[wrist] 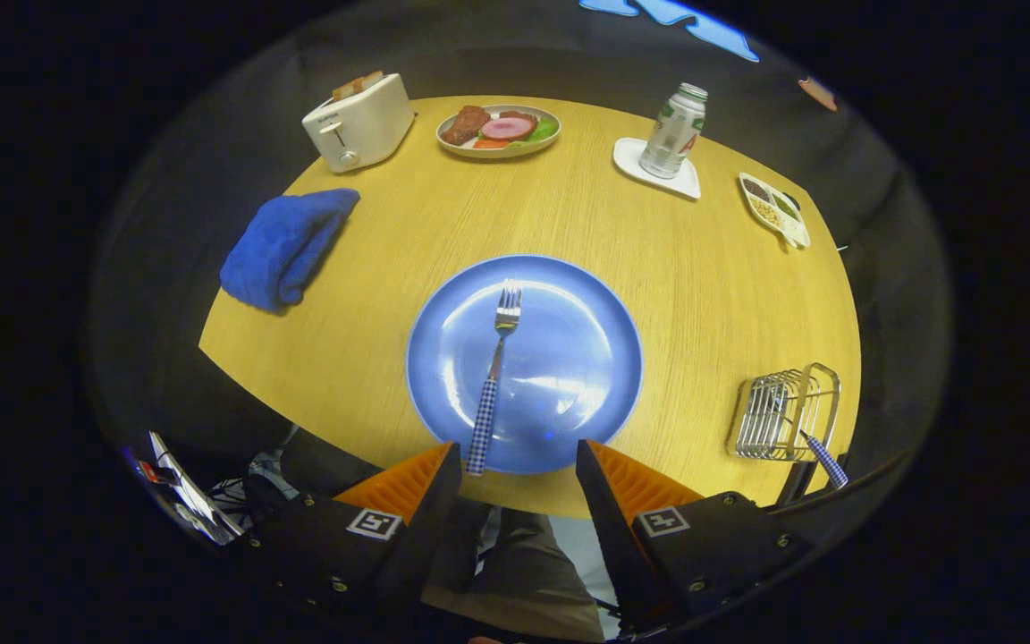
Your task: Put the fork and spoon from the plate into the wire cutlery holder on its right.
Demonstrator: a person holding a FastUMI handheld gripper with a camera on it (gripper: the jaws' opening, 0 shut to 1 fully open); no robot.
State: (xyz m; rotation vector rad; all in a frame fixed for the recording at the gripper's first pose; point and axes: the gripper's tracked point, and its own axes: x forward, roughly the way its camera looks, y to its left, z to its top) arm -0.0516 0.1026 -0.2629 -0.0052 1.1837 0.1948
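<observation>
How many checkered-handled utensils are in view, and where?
2. A fork lies on the blue plate, just ahead of the open gripper. Another handle sticks out of the wire holder; its head is hidden.

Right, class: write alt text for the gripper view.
An open gripper hovers at the near edge of a blue plate holding a checked-handled fork. To the right, a wire cutlery holder already has one checked-handled utensil.

A checked-handled fork [496, 376] lay on the blue plate [586, 394] at centre frame; the wire cutlery holder [783, 413], lower right, held the spoon [823, 458].
</observation>
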